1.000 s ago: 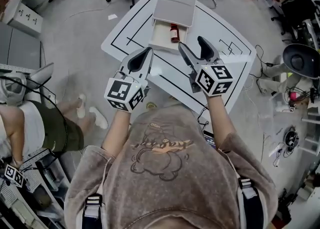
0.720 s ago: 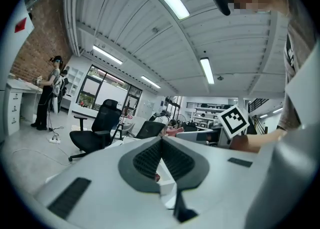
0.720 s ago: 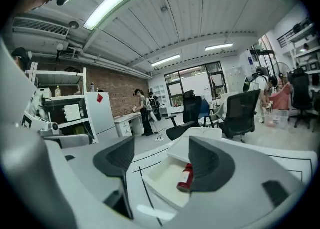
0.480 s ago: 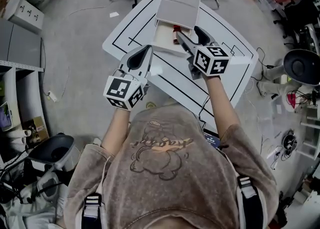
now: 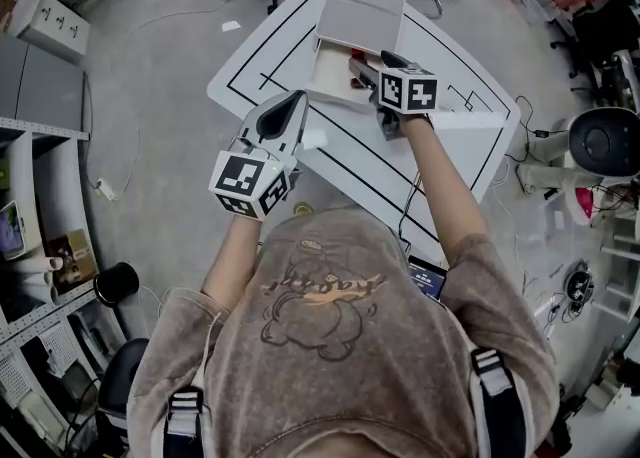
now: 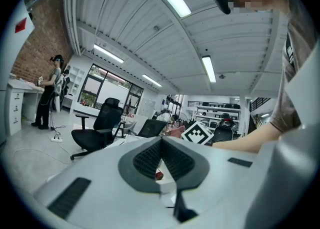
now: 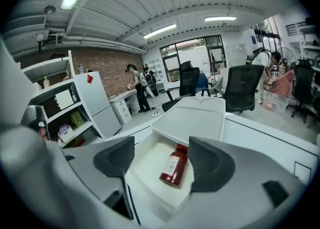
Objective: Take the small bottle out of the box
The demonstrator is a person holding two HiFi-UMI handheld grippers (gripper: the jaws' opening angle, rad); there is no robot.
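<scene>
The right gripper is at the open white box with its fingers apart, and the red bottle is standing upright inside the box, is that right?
Not quite. The bottle is not upright: it lies on its side on the floor of the box, as the right gripper view shows. The rest holds: the right gripper is at the open box with its fingers apart.

The small dark-red bottle (image 7: 174,169) lies on its side in the open white box (image 7: 148,189), just ahead of the right gripper (image 7: 161,162).
</scene>
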